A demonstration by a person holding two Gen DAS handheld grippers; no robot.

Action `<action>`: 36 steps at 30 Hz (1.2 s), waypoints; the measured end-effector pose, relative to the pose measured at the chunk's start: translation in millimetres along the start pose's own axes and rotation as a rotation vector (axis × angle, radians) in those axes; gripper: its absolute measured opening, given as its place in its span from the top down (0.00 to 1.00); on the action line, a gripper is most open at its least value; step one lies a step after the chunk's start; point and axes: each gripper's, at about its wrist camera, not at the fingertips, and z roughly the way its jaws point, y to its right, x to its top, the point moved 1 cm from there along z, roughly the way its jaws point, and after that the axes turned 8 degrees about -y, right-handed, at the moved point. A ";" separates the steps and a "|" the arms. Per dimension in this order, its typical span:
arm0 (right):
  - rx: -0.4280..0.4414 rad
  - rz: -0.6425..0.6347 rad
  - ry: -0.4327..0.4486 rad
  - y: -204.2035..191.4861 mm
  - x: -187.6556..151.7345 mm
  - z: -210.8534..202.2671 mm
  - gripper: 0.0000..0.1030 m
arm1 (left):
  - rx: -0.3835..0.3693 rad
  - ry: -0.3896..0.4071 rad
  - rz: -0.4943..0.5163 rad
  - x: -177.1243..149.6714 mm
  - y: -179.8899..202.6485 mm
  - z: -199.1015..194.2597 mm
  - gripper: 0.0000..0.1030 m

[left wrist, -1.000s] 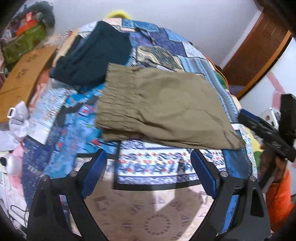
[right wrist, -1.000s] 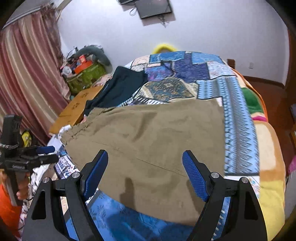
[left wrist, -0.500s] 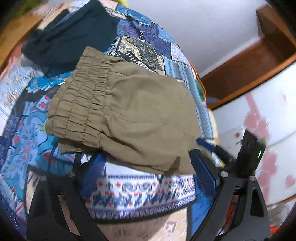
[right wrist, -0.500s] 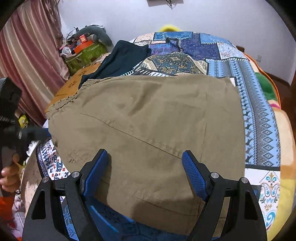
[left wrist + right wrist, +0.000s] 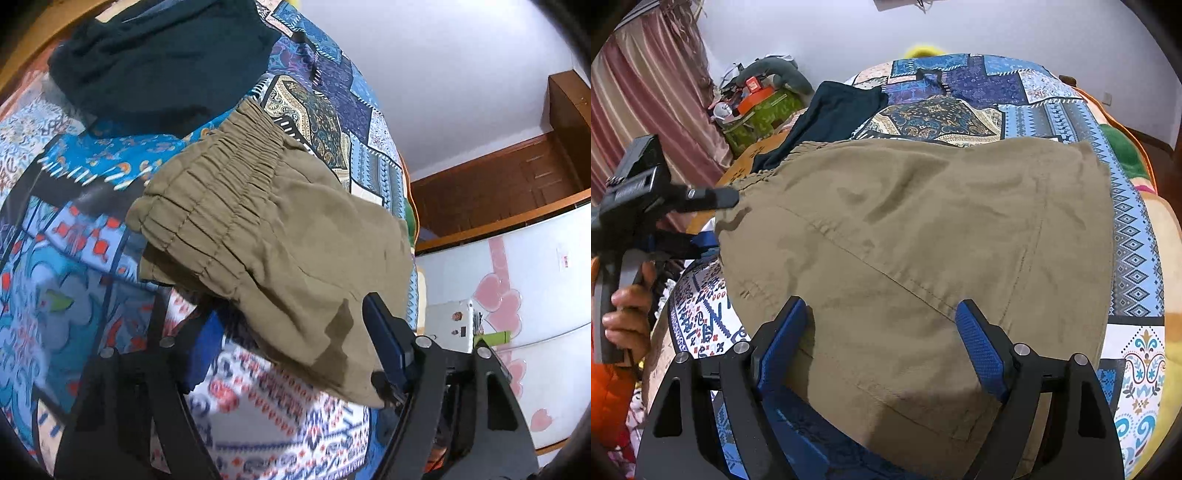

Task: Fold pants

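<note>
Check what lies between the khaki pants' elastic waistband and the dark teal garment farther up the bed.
Only a strip of blue patterned patchwork bedspread separates the khaki pants' gathered waistband from the dark teal folded garment; nothing else lies there. The left wrist view shows it best.

Both wrist views look down, close, probably sharing pants (image 5: 280,236).

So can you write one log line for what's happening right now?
pants: olive, folded on quilt | left gripper: jaws just closing over waistband-side edge | right gripper: open, over near edge
</note>
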 end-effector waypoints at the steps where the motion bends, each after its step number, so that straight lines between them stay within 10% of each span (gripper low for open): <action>1: 0.001 0.003 0.000 0.6 0.1 -0.1 0.21 | 0.009 0.004 0.000 2.1 1.6 1.5 0.28; 10: 0.023 0.023 0.003 7.6 -2.3 -1.7 0.22 | 0.203 0.070 0.042 19.0 18.7 15.5 0.75; 20: 0.014 -0.003 -0.006 5.5 -4.5 -10.5 0.24 | 0.449 0.223 0.200 -55.5 29.3 -48.0 0.83; 26: 0.009 -0.025 -0.004 -0.8 -8.5 -10.4 0.24 | 0.440 0.177 0.179 -88.8 6.7 -68.6 0.73; 31: 0.011 -0.009 -0.006 1.0 -8.5 -8.7 0.24 | 0.451 0.190 0.203 -105.3 2.2 -75.7 0.32; 36: 0.004 -0.010 -0.005 0.2 -8.3 -8.8 0.24 | 0.357 0.124 0.106 -95.6 -21.4 -61.5 0.25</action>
